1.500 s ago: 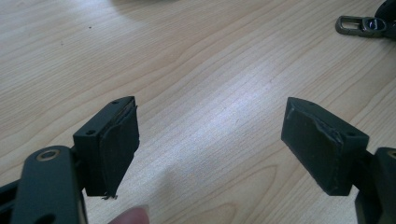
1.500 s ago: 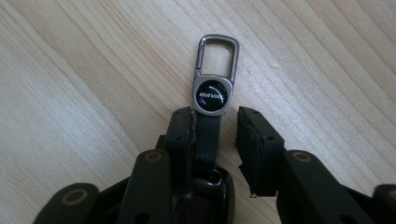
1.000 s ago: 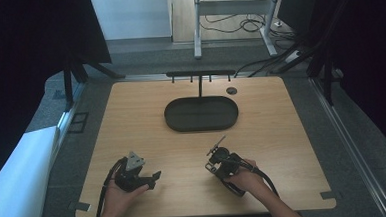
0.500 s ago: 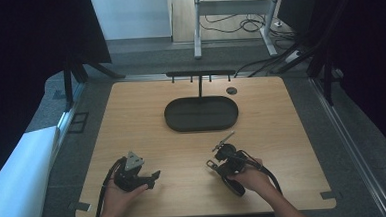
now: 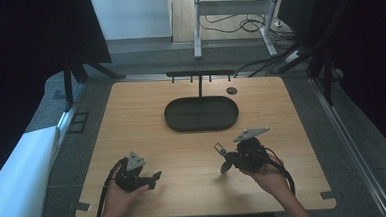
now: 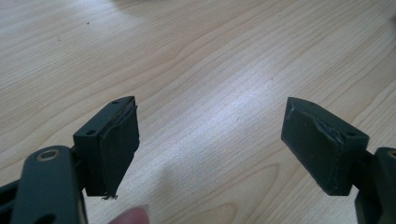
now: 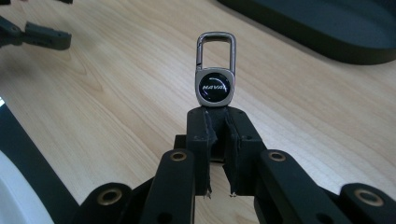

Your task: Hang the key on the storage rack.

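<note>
Between right gripper (image 7: 215, 122) jaws — keychain (image 7: 215, 80)

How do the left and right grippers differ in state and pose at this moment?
The left gripper is open and holds nothing; the right gripper is shut on a keychain. The left gripper sits nearer the table's front edge; the right is farther forward. Both are hand-held above the table.

- Lab or test room, not a home.
- Bare wooden counter (image 5: 131, 116) boxed in by dark curtains (image 5: 23, 57).
- Loose cables (image 5: 236, 21) on the floor under a metal stand (image 5: 196, 23).
</note>
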Motion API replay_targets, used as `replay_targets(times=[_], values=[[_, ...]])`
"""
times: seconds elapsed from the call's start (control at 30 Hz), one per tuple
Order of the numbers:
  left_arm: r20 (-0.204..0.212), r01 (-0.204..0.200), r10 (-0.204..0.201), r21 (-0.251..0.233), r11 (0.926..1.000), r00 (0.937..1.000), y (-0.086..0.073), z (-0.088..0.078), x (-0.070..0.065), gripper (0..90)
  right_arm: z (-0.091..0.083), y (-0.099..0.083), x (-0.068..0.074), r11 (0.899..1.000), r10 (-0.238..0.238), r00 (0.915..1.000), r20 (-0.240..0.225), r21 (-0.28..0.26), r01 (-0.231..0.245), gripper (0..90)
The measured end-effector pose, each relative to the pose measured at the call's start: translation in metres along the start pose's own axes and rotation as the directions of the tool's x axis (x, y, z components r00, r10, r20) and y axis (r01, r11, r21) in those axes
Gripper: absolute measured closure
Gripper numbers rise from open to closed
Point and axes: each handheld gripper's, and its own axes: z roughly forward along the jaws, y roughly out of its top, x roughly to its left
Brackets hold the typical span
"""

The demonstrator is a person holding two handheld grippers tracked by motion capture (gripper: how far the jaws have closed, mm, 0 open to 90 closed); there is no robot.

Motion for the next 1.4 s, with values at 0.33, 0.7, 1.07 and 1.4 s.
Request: replay_targets(times=[0.33,0.7,1.07,1.4], values=[[-0.002,0.009,-0.009,0.000,1.0000,1.0000,-0.001,0.000,0.002,19.7,-0.008,0.004,-0.005,1.000,0.009,0.9999,-0.011,-0.020,-0.009,81.2],[-0.002,0.011,-0.011,0.000,0.9999,0.9999,-0.001,-0.001,0.004,19.8,-0.011,0.011,-0.015,0.999,0.032,0.9995,0.002,-0.031,-0.032,81.3],[-0.006,0.020,-0.020,-0.005,0.9998,0.9998,-0.002,-0.001,0.006,19.8,-0.017,0.017,-0.029,0.994,0.081,0.9964,0.025,-0.082,-0.079,81.3],[-0.006,0.019,-0.019,-0.001,0.9998,0.9998,-0.002,0.000,0.006,19.8,-0.024,0.024,-0.041,0.984,0.105,0.9938,0.037,-0.149,-0.099,81.3]])
